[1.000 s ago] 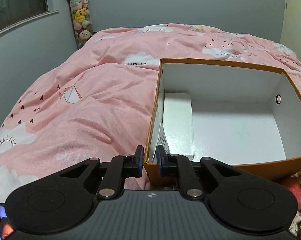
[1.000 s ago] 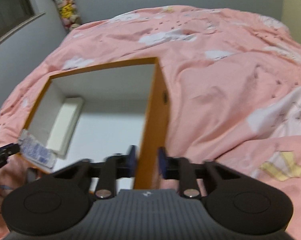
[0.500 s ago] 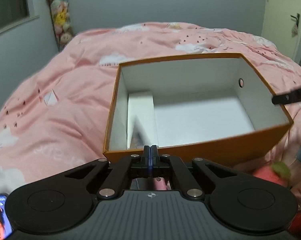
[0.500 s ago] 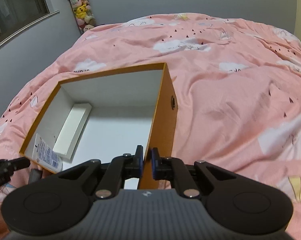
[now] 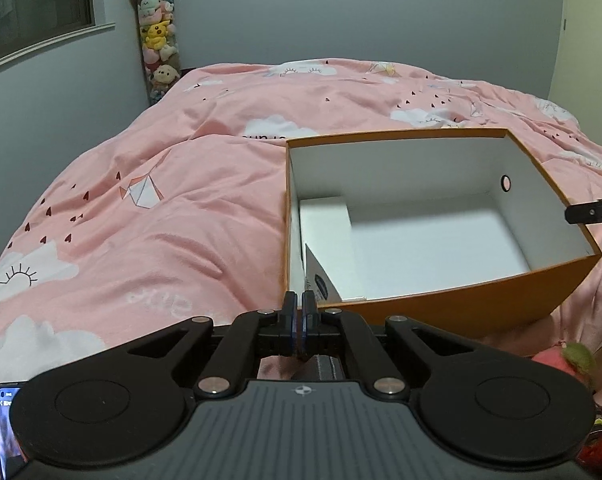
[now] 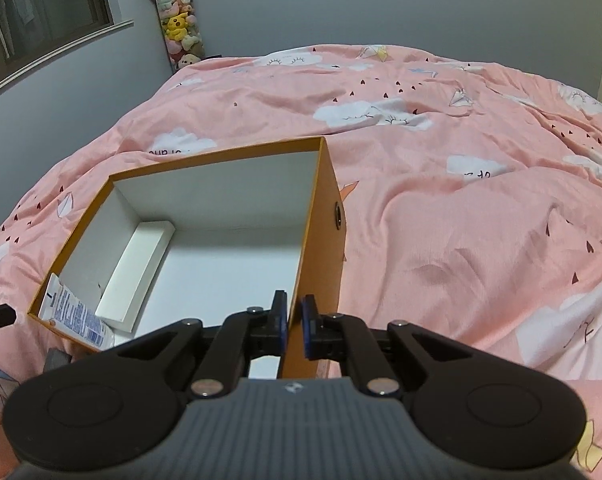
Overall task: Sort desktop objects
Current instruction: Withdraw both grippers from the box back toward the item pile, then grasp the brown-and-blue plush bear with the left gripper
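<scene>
Left gripper (image 5: 300, 322): jaws drawn together with only a sliver of gap between the blue pads, nothing between them, held just short of the near left corner of the orange box (image 5: 481, 308). Right gripper (image 6: 294, 326): jaws clamped on the box's right wall (image 6: 321, 248) near its near end, one pad inside the box and one outside, against the orange face.

The box, open-topped and white inside, sits on the pink duvet (image 6: 461, 208), towards the near edge of the bed. Inside it, a long white carton (image 6: 139, 272) lies flat along the left wall. A tube with blue print (image 6: 75, 316) leans in the near left corner, against the left wall and just beside the carton's near end; in the left wrist view, it lies directly beyond the left gripper's fingertips (image 5: 287, 304).

Far left corner of the room: a clear column of plush toys (image 5: 159, 40) against the grey wall.
</scene>
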{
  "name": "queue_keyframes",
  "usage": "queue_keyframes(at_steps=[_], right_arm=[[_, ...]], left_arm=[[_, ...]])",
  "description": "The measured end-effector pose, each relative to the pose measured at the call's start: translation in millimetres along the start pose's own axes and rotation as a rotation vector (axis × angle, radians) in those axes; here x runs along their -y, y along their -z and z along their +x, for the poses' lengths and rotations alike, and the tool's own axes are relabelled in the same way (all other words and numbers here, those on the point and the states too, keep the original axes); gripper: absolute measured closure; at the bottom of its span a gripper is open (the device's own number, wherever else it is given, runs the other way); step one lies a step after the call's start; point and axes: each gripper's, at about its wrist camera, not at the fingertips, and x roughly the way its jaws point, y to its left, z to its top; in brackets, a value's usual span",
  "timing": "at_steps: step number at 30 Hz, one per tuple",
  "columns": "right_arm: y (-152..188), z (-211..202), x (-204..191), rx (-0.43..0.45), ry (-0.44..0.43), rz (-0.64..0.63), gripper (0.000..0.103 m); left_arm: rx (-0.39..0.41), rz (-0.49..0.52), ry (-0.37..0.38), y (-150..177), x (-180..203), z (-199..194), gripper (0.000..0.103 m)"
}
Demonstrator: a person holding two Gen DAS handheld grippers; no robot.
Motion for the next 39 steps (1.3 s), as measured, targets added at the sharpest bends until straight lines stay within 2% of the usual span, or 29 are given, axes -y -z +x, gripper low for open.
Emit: queue_keyframes(at_steps=[3,6,9,10,14,18,22,25,28,33,36,39], right_arm=[[3.0,-14.2,-5.3,0.041,0.002,-0.022,0.094],[6.3,-33.4,-18.6,0.095,-0.010,-0.060,0.091],[12.5,-45.5,-33.7,0.106,-0.069,-0.079,0.087],[15.5,-47.4,-39.0,0.103,-0.095,-0.085,0.082],[33.5,-42.5,-63.0,0.039,-0.188,-0.102,0.072],[55.0,-23.8,-80.5,-0.051,-0.233,-0.074,0.071],[74.4,-7.1,-100.2,-0.152,-0.259,-0.066,0.069],[88.8,-3.4,-116.4,-0.180,-0.250,-0.135,0.064],[93.6,0.2,-120.1,-0.206,-0.226,-0.166,0.063],[91.9,-4.9,-100.7,-0.230,-0.194,-0.091,0.063],[90.0,-16.3,-87.4,-0.208,-0.165,-0.054,0.062],[85.3,-29.6,-69.2,-0.173,-0.129,-0.008,0.056]], left_arm=[[0.011,0.005,0.015,-0.1,-0.2,-5.5,0.097],[0.005,-0.007,0.078,1.5,-2.3,-12.4,0.094],[-0.008,-0.021,0.143,6.2,-4.1,-19.3,0.091],[-0.010,-0.017,0.156,8.5,-3.1,-21.6,0.090],[-0.034,0.051,0.180,21.6,5.7,-27.0,0.084],[-0.092,0.106,0.154,36.0,12.7,-21.2,0.080],[-0.156,0.117,0.180,47.5,15.6,-13.9,0.076],[-0.160,0.128,0.184,50.4,18.4,-14.2,0.068],[-0.163,0.131,0.224,51.6,20.8,-16.0,0.068],[-0.175,0.150,0.304,57.2,31.9,-20.1,0.067],[-0.158,0.195,0.345,60.4,44.3,-25.9,0.067],[-0.152,0.237,0.388,64.0,57.3,-28.6,0.067]])
